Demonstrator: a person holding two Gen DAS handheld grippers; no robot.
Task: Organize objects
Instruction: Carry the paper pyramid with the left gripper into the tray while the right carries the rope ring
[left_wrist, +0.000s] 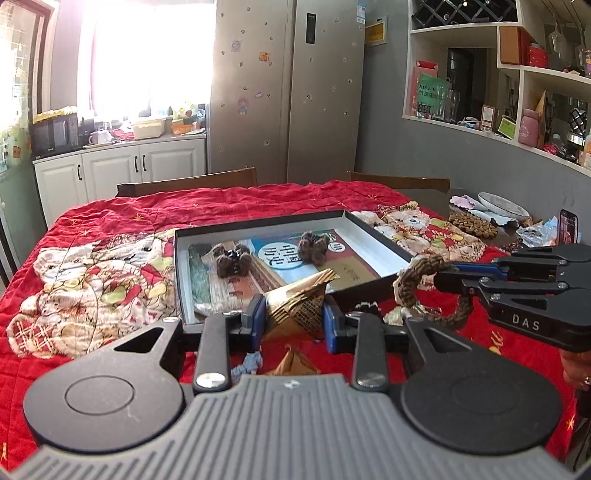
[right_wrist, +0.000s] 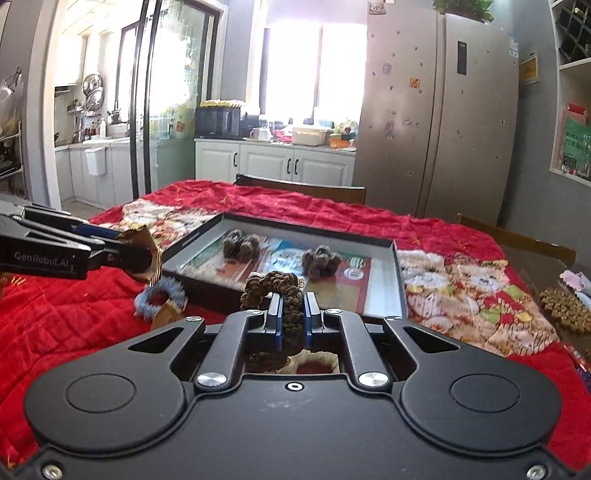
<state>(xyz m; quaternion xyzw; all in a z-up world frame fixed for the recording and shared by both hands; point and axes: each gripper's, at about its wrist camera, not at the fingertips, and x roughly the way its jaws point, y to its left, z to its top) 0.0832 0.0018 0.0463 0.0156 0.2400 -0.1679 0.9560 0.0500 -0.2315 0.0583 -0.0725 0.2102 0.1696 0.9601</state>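
Observation:
My left gripper (left_wrist: 293, 317) is shut on a gold pyramid-shaped packet (left_wrist: 295, 299), held above the red cloth just before a shallow black box (left_wrist: 369, 229). From the right wrist view the same gripper (right_wrist: 147, 254) and packet (right_wrist: 147, 240) show at the left. My right gripper (right_wrist: 291, 314) is shut on a brown braided ring (right_wrist: 269, 284), also lifted near the box (right_wrist: 384, 291); it enters the left wrist view from the right (left_wrist: 443, 275). Two brown knitted pieces (left_wrist: 232, 260) (left_wrist: 314, 247) lie inside the box.
A blue-grey knitted ring (right_wrist: 162, 295) and a second gold packet (left_wrist: 295, 363) lie on the red quilt (left_wrist: 110, 229) below my left gripper. At the table's right end are a beaded mat (left_wrist: 472, 221), a plate (left_wrist: 502, 206) and a phone (left_wrist: 569, 227). Chair backs (left_wrist: 192, 182) stand behind.

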